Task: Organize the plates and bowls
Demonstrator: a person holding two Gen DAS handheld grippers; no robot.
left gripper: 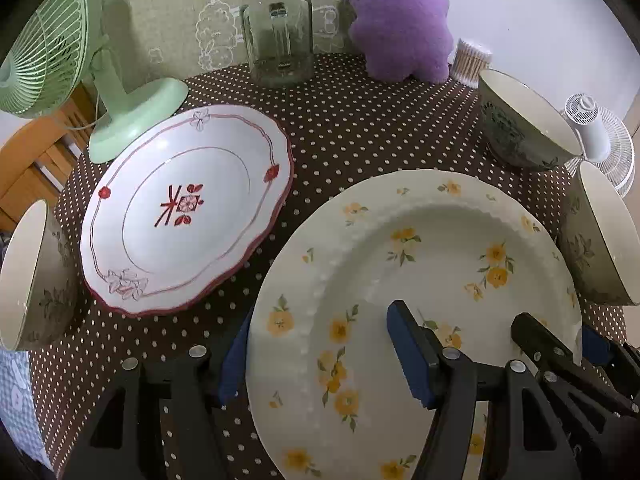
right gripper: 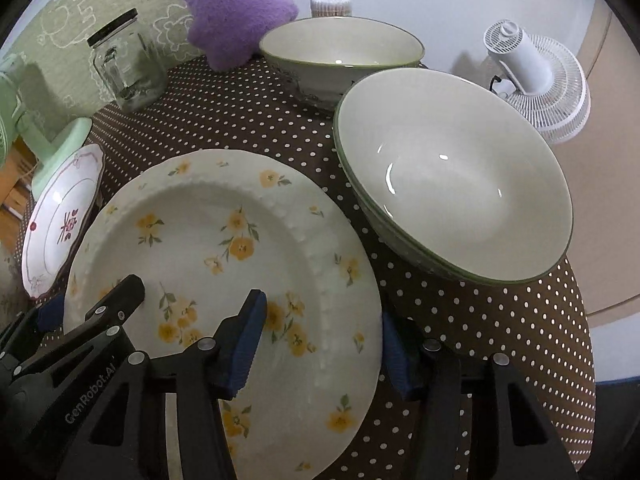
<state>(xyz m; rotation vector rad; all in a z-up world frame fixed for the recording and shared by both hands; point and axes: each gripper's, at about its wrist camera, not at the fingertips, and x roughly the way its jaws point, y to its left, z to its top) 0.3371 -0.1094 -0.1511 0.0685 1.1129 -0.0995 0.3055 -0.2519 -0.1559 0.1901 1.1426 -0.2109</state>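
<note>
I see both tongs at the cream plate with yellow flowers (left gripper: 420, 240), which fills the lower middle of both views on the brown dotted tablecloth (left gripper: 340, 120).

The left gripper (left gripper: 320, 320) stands astride the plate's left rim at the bottom of its own view. One blue pad sits outside and partly beneath the edge, and the other is over the plate's well. The right gripper (right gripper: 322, 308) takes the opposite rim the same way at the bottom of its view, with one pad over the flowers and one tucked behind the right edge. Both pairs of jaws stand partly spread with the rim between them. I cannot tell whether the pads actually press the plate.

A white plate with a red scalloped border (left gripper: 184, 208) lies to the left of centre, apart from the flowered one. Three green-rimmed bowls stand around them:
- The left bowl (left gripper: 28, 272) is at the left edge of the left view.
- The far bowl (left gripper: 520, 120) is at the upper right.
- The near bowl (left gripper: 596, 240) is at the right edge, just beside the flowered plate.

Along the top of the frame are a green fan (left gripper: 48, 52), a lidded glass jar (left gripper: 280, 28), a purple plush toy (left gripper: 400, 20) and a tub of cotton swabs (left gripper: 472, 60). A white fan (left gripper: 600, 140) lies beyond the far bowl at the right.
</note>
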